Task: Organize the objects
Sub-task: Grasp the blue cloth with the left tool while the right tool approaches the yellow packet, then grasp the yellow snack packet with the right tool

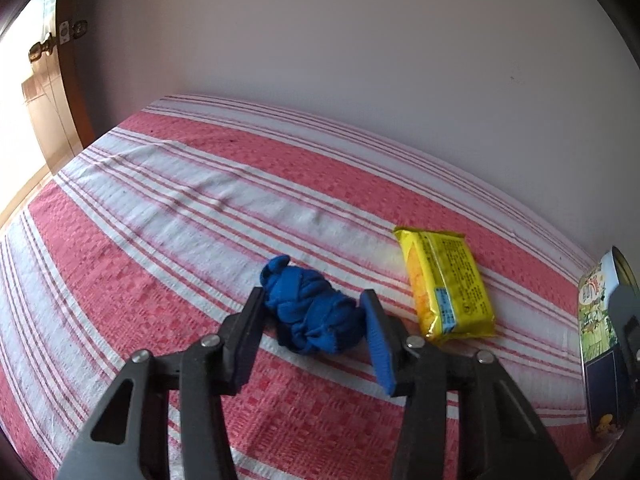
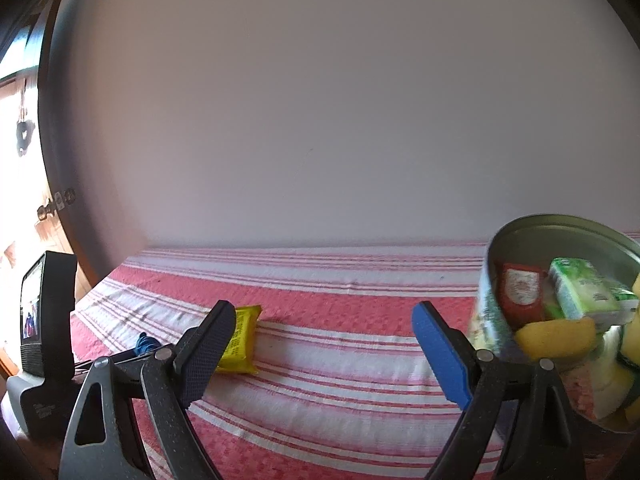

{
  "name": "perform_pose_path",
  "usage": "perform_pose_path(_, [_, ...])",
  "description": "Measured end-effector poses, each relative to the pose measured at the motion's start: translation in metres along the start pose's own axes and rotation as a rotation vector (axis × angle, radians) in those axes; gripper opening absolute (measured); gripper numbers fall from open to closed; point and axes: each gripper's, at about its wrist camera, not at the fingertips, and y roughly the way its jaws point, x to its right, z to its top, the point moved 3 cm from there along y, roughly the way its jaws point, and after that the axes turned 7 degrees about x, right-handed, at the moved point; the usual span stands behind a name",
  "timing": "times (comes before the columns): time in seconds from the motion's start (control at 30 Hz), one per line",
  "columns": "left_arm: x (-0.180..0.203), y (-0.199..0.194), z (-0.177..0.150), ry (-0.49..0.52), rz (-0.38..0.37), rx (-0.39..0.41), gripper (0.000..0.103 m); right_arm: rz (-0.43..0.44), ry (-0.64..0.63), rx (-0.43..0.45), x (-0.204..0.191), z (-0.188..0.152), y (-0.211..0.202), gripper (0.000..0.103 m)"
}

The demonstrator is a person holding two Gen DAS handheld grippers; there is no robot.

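Note:
A crumpled blue cloth [image 1: 308, 312] lies on the red-and-white striped bedspread [image 1: 160, 220]. My left gripper [image 1: 312, 300] is open, with its jaws on either side of the cloth, not closed on it. A yellow snack packet [image 1: 448, 284] lies just right of it, also seen in the right wrist view [image 2: 240, 336]. My right gripper [image 2: 324, 320] is open and empty above the bedspread [image 2: 340, 360]. A round metal tin [image 2: 560, 236] at its right holds a red sachet [image 2: 520, 292], a green-white pack [image 2: 584, 292] and yellow pieces. The tin also shows in the left wrist view [image 1: 600, 320].
A plain wall [image 1: 360, 40] runs along the bed's far side. A wooden door [image 1: 52, 80] with a knob stands at the left. The left gripper's body with its screen [image 2: 44, 320] shows at the left of the right wrist view.

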Motion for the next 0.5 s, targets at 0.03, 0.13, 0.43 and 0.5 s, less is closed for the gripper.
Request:
perform_pose_path(0.03, [0.0, 0.0, 0.0, 0.001, -0.002, 0.0, 0.047, 0.005, -0.003, -0.011, -0.003, -0.001, 0.004, 0.092])
perform_pose_path(0.13, [0.001, -0.001, -0.001, -0.008, 0.007, 0.001, 0.047, 0.023, -0.013, -0.055, -0.012, -0.005, 0.017, 0.092])
perform_pose_path(0.43, [-0.032, -0.003, 0.006, -0.087, 0.1, 0.018, 0.047, 0.085, -0.064, -0.259, -0.053, -0.022, 0.071, 0.091])
perform_pose_path(0.5, [-0.029, -0.003, 0.006, -0.078, 0.107, 0.017, 0.047, 0.092, -0.073, -0.307, -0.061, -0.026, 0.084, 0.085])
